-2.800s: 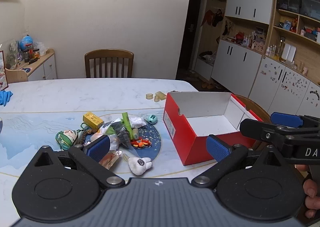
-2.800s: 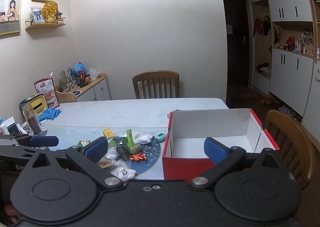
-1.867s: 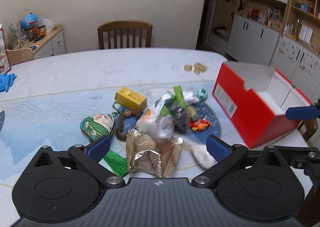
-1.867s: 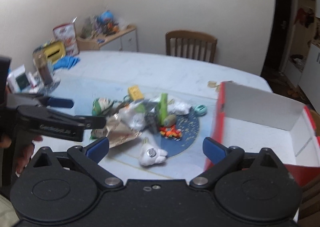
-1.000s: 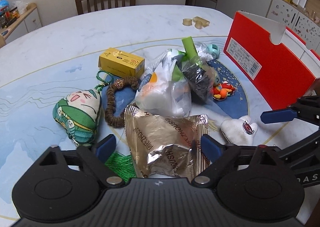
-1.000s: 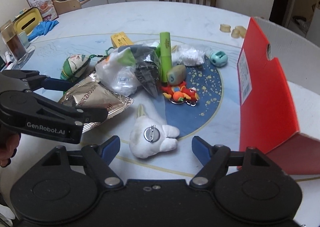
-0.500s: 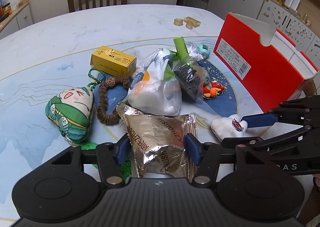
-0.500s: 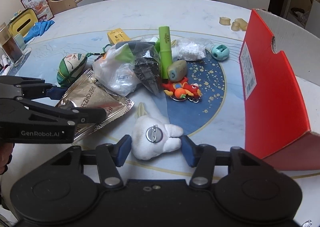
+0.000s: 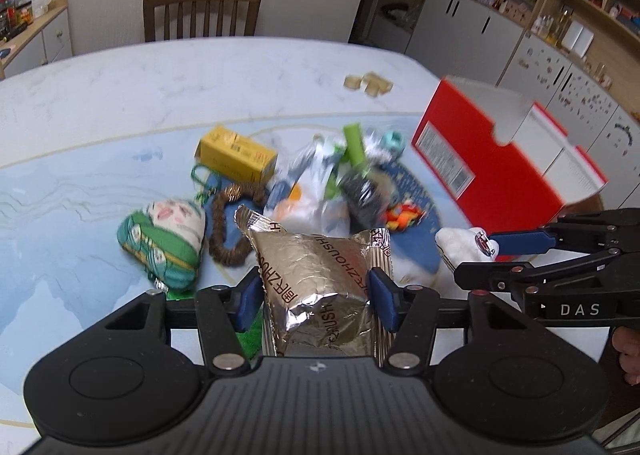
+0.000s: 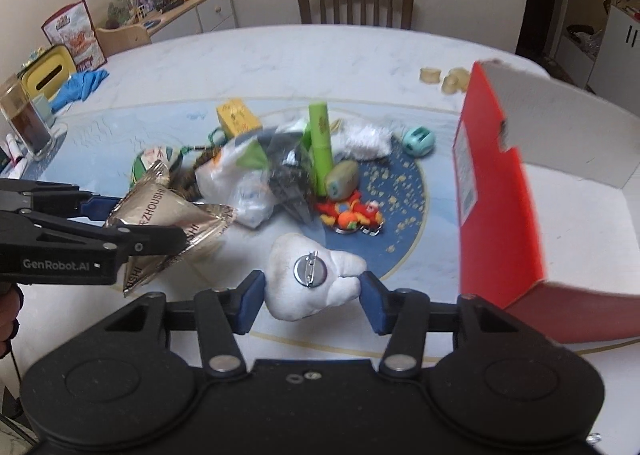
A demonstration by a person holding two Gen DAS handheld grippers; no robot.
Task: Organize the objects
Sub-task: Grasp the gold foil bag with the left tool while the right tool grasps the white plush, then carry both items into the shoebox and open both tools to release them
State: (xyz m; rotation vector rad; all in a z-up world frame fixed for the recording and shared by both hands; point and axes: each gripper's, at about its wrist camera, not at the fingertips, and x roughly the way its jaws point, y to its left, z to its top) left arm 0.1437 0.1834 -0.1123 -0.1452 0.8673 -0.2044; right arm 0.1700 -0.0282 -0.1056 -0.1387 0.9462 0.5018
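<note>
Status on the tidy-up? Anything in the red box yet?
Nothing visibly boxed: the red box shows only bare white inside. In hand: left tool shut on the foil snack bag, right tool shut on the white plush. Left: yellow carton, green tube and the pile.

right gripper [image 10: 312, 301] clamping white plush [image 10: 310, 271] (pin-back up); left gripper [image 10: 132, 221] gripping foil packet [image 10: 168, 215]

A home dining room: wooden chair [image 9: 202, 11], table [image 9: 160, 83], cupboards [image 9: 472, 31].
</note>
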